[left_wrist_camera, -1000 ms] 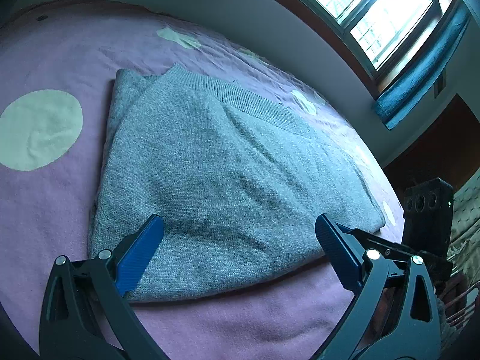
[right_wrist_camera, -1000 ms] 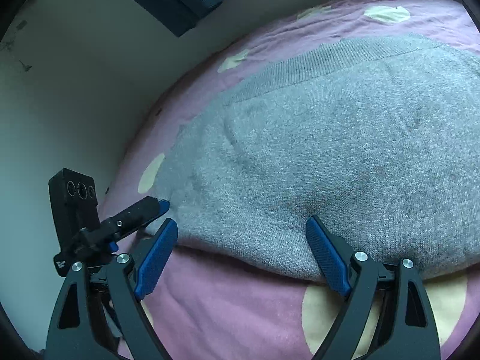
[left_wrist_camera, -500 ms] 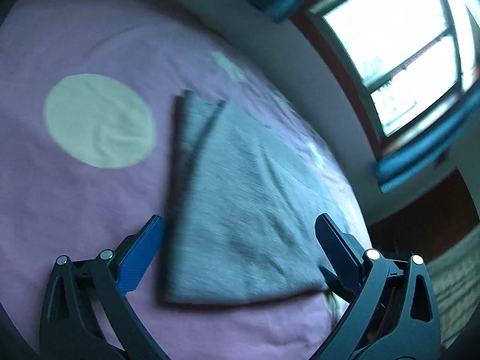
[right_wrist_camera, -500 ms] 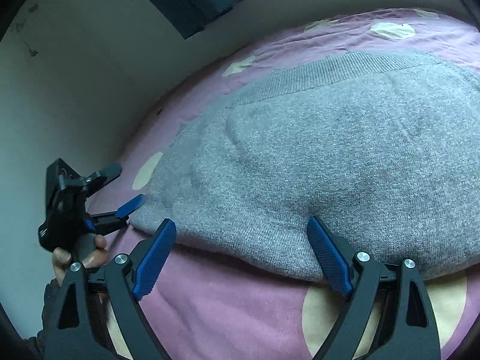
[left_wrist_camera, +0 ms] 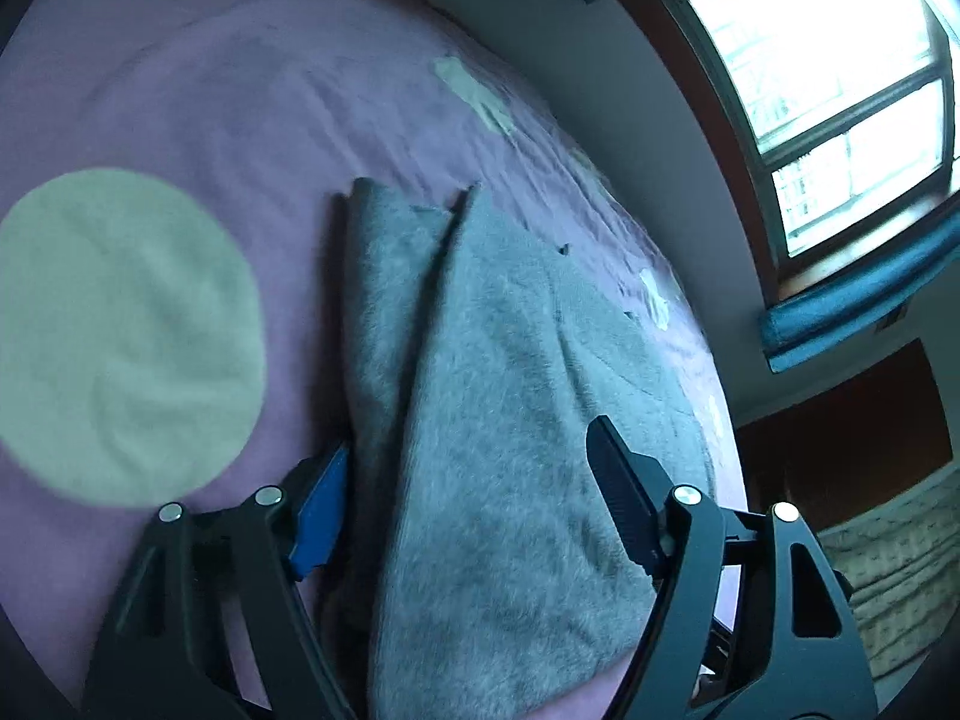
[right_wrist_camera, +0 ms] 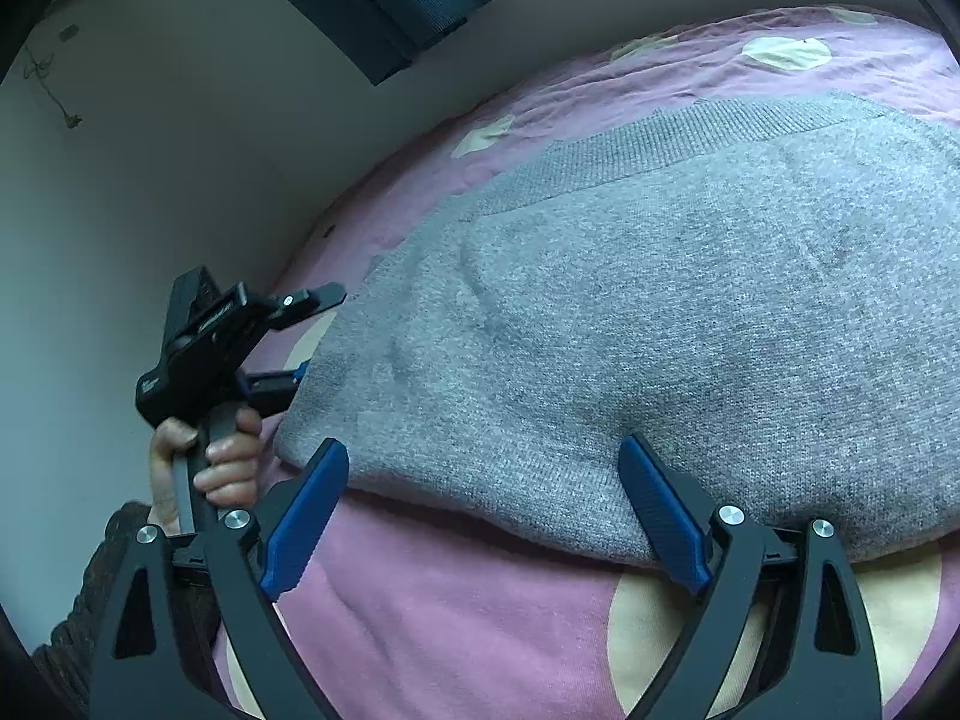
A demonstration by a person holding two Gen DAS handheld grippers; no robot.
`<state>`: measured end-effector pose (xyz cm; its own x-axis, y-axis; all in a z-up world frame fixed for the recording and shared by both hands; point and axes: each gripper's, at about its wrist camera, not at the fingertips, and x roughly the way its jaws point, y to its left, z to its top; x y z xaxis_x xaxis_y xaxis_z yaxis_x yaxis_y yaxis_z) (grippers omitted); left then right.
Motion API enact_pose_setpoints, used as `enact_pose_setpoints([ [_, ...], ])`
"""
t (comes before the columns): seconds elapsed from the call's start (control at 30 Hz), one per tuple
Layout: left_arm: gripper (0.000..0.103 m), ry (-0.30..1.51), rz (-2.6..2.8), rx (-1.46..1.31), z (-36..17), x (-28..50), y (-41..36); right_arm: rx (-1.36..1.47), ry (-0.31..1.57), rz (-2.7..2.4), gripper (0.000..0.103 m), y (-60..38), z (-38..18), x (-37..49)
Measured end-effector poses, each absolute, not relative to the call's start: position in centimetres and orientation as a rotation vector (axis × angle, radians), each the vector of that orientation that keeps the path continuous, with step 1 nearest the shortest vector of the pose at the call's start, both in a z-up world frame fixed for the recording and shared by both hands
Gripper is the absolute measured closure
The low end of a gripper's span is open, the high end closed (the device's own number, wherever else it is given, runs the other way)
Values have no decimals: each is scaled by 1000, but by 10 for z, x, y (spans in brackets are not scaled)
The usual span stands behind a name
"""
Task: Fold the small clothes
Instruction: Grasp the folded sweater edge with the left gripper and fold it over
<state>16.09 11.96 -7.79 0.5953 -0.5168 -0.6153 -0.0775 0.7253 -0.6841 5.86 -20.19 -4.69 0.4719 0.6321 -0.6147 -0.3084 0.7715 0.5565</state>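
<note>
**A:** Lying on a bed, what do both cameras show?

**B:** A grey knitted sweater (left_wrist_camera: 516, 420), folded, rests on a pink-purple bedsheet (left_wrist_camera: 180, 90) printed with pale round dots. In the right wrist view the sweater (right_wrist_camera: 660, 312) fills most of the frame, its ribbed hem running along the far edge.

**A:** Where is the left gripper?

**B:** The left gripper (left_wrist_camera: 474, 486) sits at one end of the sweater with its jaws spread wide. One blue-padded finger lies on the sheet just beside the folded edge, the other above the knit. The jaws straddle the cloth but have not closed on it. From the right wrist camera, the left gripper (right_wrist_camera: 306, 330) appears at the sweater's left corner, held by the person's left hand (right_wrist_camera: 210, 456).

**A:** And the right gripper?

**B:** The right gripper (right_wrist_camera: 486, 492) is also wide apart, holding nothing. Its blue fingers (right_wrist_camera: 657, 513) sit at the sweater's near edge. I cannot tell whether they touch the knit.

**A:** Anything else around?

**B:** A bright window (left_wrist_camera: 828, 78) with a blue curtain (left_wrist_camera: 864, 300) beneath it, beyond the bed. The left wrist view is slightly blurred.
</note>
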Motion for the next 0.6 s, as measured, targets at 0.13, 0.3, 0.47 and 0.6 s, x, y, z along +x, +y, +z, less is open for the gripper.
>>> enact_pose_setpoints([
  [0.13,43,929,-300,-688,-78,166,108,393,911,594,11,-201,-47,59],
  [0.3,74,946,-322,-725,-86,170,106,391,909,595,11,-200,-47,60],
  [0.47,90,944,-338,-775,-85,173,110,390,905,595,11,-199,-47,59],
  [0.6,91,895,-401,-816,-56,174,96,394,898,598,11,-199,-45,58],
])
